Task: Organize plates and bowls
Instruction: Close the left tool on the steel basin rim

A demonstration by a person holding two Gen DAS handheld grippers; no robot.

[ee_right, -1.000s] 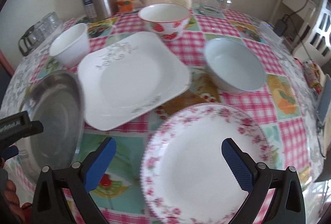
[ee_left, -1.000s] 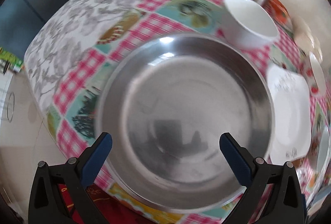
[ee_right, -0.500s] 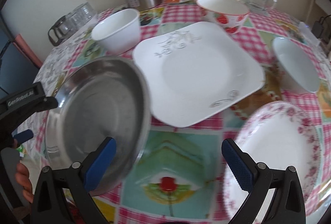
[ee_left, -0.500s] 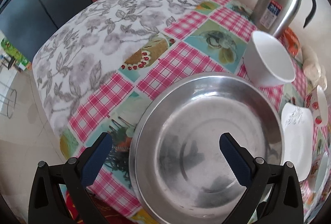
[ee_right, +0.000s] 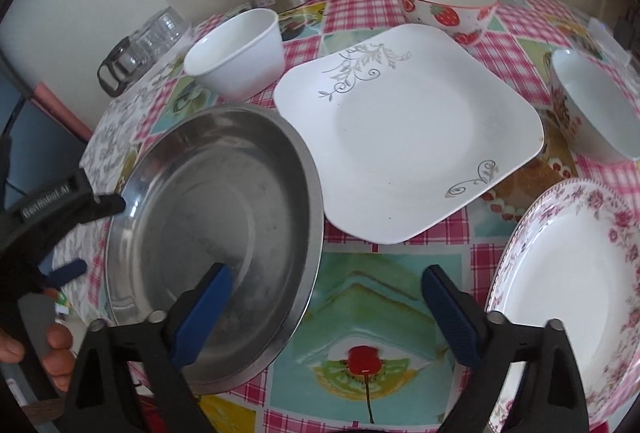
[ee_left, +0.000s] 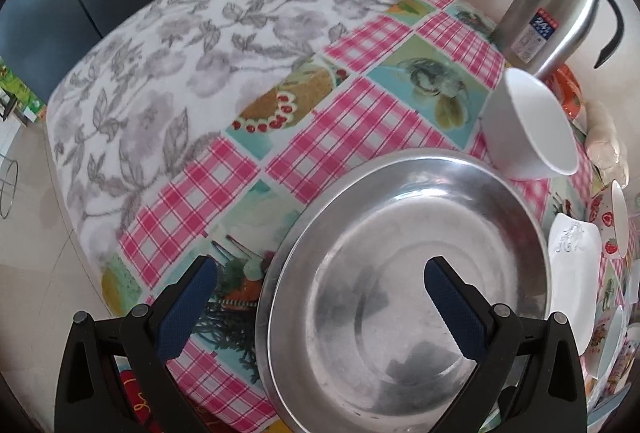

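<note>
Steel pan [ee_right: 216,241] lies left of the square white plate [ee_right: 404,137]; right tool [ee_right: 326,313], closing slightly, straddles its rim unclamped; left tool [ee_left: 320,309] gapes above it.

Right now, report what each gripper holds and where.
Nothing is held. The left gripper and right gripper stand open, each straddling a rim of the steel plate without pressing it; the right one's jaws have just been closing.
</note>
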